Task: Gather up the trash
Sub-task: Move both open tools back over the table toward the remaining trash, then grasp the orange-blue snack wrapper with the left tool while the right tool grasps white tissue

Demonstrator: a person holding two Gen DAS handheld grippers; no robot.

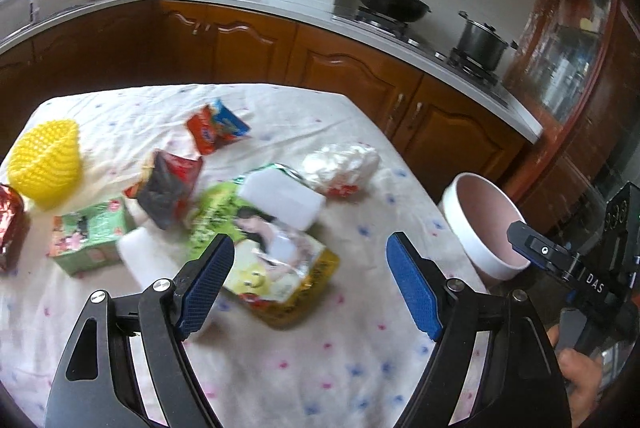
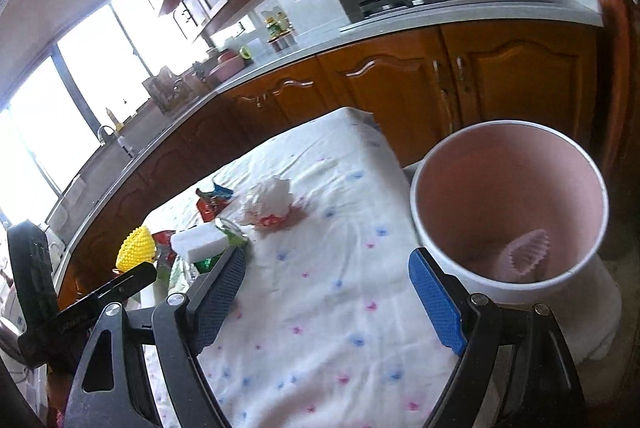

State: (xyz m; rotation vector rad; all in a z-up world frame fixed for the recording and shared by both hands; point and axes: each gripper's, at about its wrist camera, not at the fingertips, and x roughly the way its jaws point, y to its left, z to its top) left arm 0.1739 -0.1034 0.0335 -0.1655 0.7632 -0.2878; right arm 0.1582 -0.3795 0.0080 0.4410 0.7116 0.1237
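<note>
Trash lies spread on a table (image 1: 280, 368) with a white cloth dotted pink and blue. The pink bin (image 2: 508, 204) stands just off the table's edge, and places here are told from that bin.

Nearest the bin on the cloth is a crumpled white wrapper (image 1: 342, 162) with a bit of red on it. A little farther from the bin lies a white block (image 1: 284, 196), resting on a green and yellow bag (image 1: 268, 252) with a picture on it. Beyond those sit a dark red packet (image 1: 166, 188) and a red and blue packet (image 1: 218, 128), which is toward the far side of the table. Farther still is a green box (image 1: 90, 234). A yellow bumpy cup (image 1: 46, 162) is about the farthest from the bin, near the other edge. Another white block (image 1: 140, 252) lies between the green box and the bag.

Inside the bin, at the bottom, lies a pale frilly paper cup (image 2: 526, 256).

The left gripper (image 1: 310, 264) hangs over the green and yellow bag with its fingers wide apart, and nothing is between them. The right gripper (image 2: 328, 284) hangs over bare cloth right beside the bin. Its fingers are wide apart too and hold nothing. One blue finger (image 2: 438, 304) is just in front of the bin's wall.

A hand (image 1: 576, 384) shows at the edge of the left view, by the right gripper's handle.
</note>
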